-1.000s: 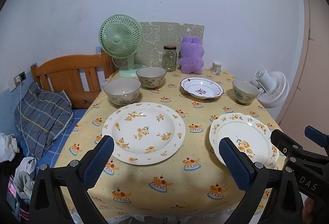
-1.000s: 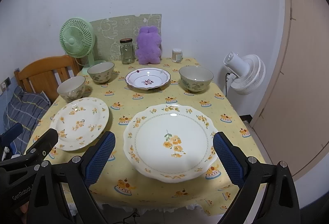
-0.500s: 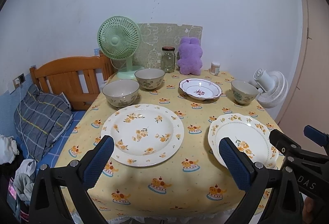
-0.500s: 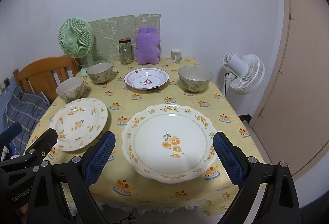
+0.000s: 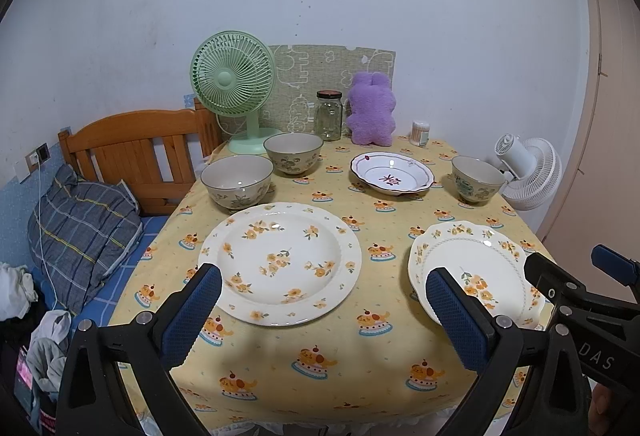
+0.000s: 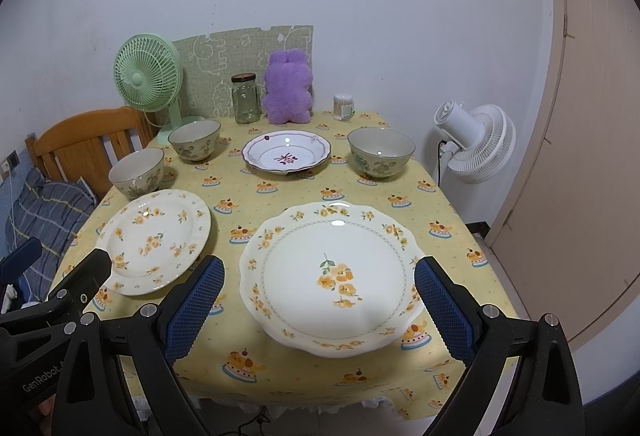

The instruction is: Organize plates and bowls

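Note:
A round flowered plate (image 5: 280, 262) lies front left on the yellow tablecloth (image 5: 320, 352), and a scalloped flowered plate (image 6: 332, 276) lies front right. A small purple-trimmed dish (image 6: 286, 152) sits mid-back. Two bowls (image 5: 237, 180) (image 5: 293, 152) stand back left, and one bowl (image 6: 380, 151) stands back right. My left gripper (image 5: 322, 310) is open and empty, above the front edge before the round plate. My right gripper (image 6: 319, 302) is open and empty, hovering before the scalloped plate.
A green fan (image 5: 233, 80), a glass jar (image 5: 329, 115), a purple plush toy (image 5: 372, 109) and a small swab container (image 5: 420, 133) line the back wall. A wooden headboard (image 5: 132, 151) and pillow are left. A white floor fan (image 6: 476, 141) stands right.
Both grippers have drawn back and risen slightly, so the table looks a little farther away. Nothing on the table has moved.

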